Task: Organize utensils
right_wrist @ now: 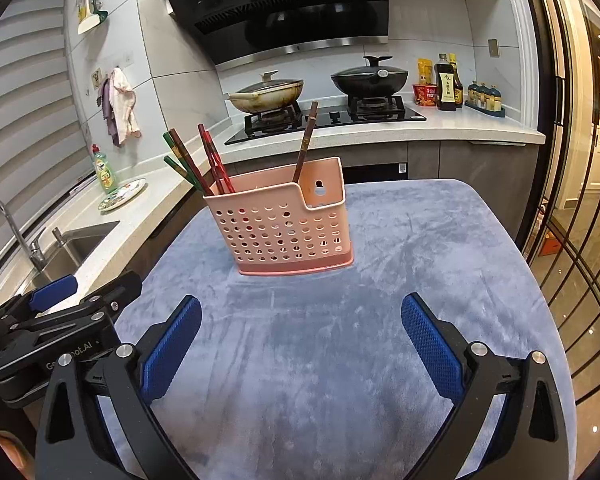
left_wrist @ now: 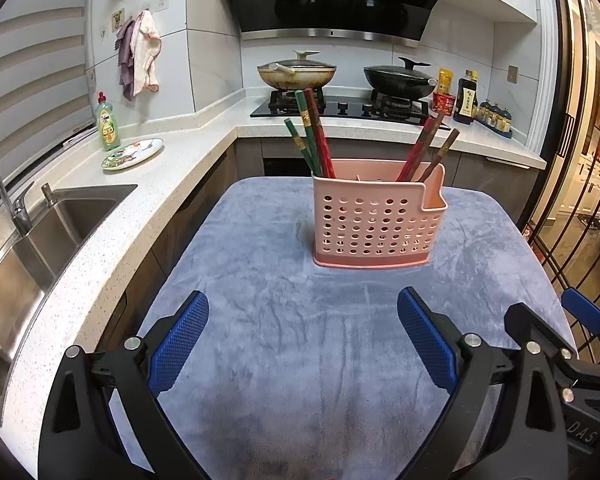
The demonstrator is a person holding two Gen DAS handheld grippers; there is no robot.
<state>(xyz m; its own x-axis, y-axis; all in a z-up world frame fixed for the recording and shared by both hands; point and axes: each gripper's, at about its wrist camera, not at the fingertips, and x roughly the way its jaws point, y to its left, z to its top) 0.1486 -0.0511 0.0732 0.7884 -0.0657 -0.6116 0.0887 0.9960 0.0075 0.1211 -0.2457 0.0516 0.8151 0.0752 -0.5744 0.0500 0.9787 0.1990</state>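
A pink perforated utensil holder point(left_wrist: 378, 222) stands upright on the grey-blue cloth point(left_wrist: 284, 320); it also shows in the right wrist view point(right_wrist: 288, 228). Several red, green and brown chopsticks point(left_wrist: 314, 136) lean out of its left side, and more chopsticks point(left_wrist: 424, 150) out of its right. In the right wrist view one group of chopsticks point(right_wrist: 196, 164) leans left and a single brown chopstick point(right_wrist: 306, 140) stands at the right. My left gripper point(left_wrist: 302, 344) is open and empty, short of the holder. My right gripper point(right_wrist: 300, 346) is open and empty, beside the left one.
A sink point(left_wrist: 32, 256) with a tap lies in the counter at the left. A patterned plate point(left_wrist: 134, 153) and a green soap bottle point(left_wrist: 107, 124) stand behind it. Two lidded pans point(left_wrist: 298, 72) sit on the hob. Sauce bottles point(left_wrist: 466, 98) stand at the right. Glass doors point(left_wrist: 580, 160) line the right side.
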